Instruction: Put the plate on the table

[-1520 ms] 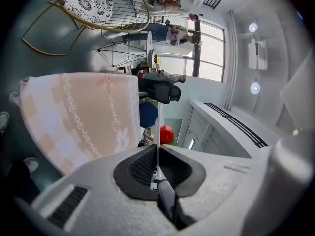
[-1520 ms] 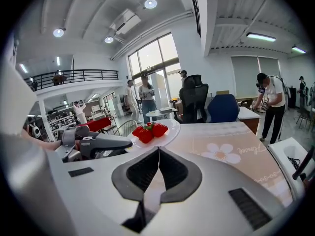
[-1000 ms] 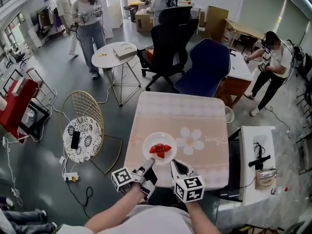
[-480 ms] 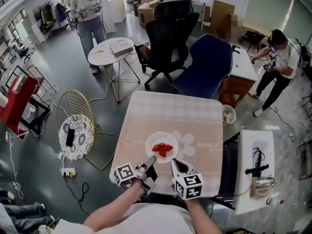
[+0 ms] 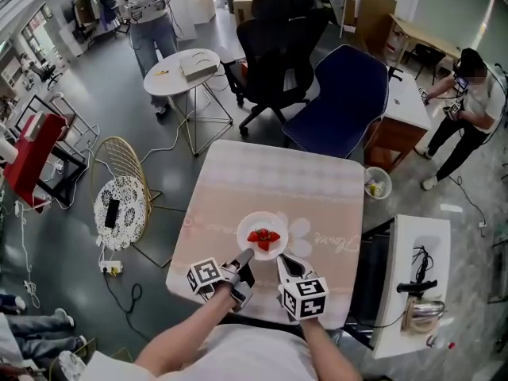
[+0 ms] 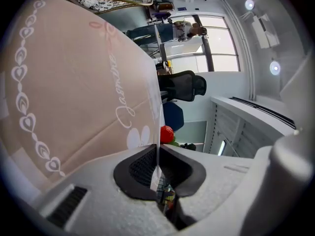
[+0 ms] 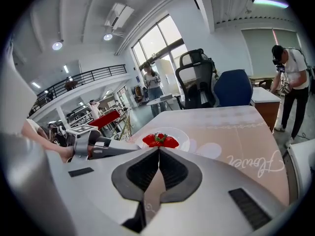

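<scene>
One plate (image 5: 246, 227) carrying three strawberries (image 5: 263, 237) is over the one table's (image 5: 270, 173) 6 o'clock half. Two grippers: the left gripper (image 5: 244, 256) pinches its 7 o'clock rim, and the right gripper (image 5: 282, 262) is closed and empty at 5 o'clock. Whether the plate touches the cloth is unclear

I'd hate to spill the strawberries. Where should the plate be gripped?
Take the plate by its thin near rim, coming in low from the near side: strawberries fill the middle, the rim is bare. The left tongs are shut on it there.
</scene>
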The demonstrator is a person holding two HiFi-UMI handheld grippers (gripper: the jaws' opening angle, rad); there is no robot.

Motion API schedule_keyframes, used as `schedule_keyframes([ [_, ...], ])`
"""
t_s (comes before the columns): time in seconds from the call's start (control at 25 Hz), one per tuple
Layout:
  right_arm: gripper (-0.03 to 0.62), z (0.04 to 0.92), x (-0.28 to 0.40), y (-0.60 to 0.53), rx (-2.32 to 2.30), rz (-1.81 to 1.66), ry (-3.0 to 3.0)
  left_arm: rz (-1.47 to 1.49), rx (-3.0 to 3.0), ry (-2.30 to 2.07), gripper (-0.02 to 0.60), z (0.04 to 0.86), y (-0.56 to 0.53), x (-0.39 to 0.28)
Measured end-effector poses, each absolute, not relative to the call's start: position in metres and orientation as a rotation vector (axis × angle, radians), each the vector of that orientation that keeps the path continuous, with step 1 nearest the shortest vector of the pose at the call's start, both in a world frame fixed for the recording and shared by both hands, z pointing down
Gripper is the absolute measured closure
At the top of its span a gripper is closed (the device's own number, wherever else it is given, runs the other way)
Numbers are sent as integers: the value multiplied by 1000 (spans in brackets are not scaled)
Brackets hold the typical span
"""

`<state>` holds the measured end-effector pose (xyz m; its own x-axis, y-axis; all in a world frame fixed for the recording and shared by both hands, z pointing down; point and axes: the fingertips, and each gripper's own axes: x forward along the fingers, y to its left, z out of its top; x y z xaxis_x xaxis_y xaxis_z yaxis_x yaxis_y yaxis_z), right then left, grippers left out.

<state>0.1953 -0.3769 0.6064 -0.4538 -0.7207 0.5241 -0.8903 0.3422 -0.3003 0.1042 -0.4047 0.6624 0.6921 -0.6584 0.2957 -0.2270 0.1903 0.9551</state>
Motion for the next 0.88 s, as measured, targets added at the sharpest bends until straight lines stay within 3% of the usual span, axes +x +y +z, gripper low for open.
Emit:
schedule_keyframes([
  [0.88, 589, 627, 200, -379, 1336, 845, -2332, -172, 1334, -855, 545, 705, -407, 123],
])
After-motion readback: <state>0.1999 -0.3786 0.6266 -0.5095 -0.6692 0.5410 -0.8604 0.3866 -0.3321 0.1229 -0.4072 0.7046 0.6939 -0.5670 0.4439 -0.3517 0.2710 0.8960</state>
